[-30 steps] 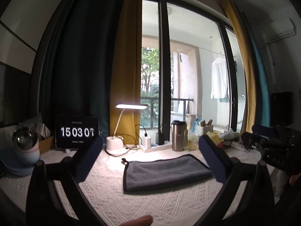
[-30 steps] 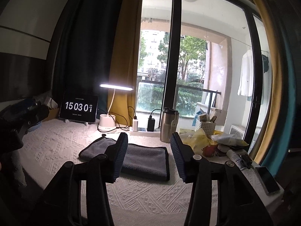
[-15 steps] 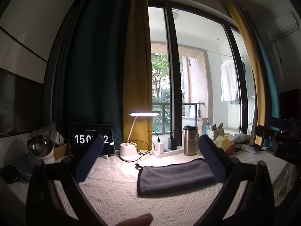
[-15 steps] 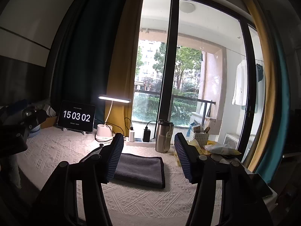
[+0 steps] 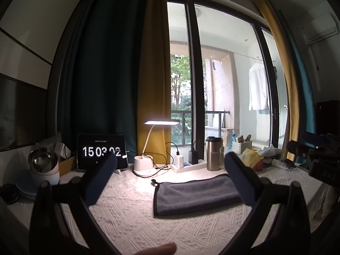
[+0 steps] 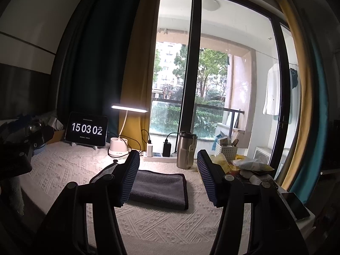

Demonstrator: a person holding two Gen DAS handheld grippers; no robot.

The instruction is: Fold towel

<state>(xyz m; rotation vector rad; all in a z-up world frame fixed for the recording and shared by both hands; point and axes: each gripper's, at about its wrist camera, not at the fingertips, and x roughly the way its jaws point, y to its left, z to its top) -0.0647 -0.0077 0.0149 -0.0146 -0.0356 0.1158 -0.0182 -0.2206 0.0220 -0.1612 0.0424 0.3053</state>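
**Both claws are hanging open above a towel that looks folded**

The table [image 5: 127,218], covered with a white textured cloth, is lying below and ahead of both claws, and it is carrying everything. The grey towel [image 5: 195,191] is resting flat on it, ahead of the left gripper [image 5: 170,179] and a little toward its right finger; in the right wrist view the towel [image 6: 159,187] is sitting between the two fingers of the right gripper [image 6: 167,178] and beyond them. It is showing a doubled edge, so I judge that a fold is already made and it is lying there as the result. Behind the towel, further from the claws, the lamp [image 5: 148,148], the clock screen [image 6: 87,129] and the steel tumbler [image 6: 186,149] are standing along the window, probably pushed back to keep working space.

The left gripper is standing wide open, holding nothing and touching nothing. The right gripper is also open, less wide, and empty; both are hanging above the table, apart from the towel
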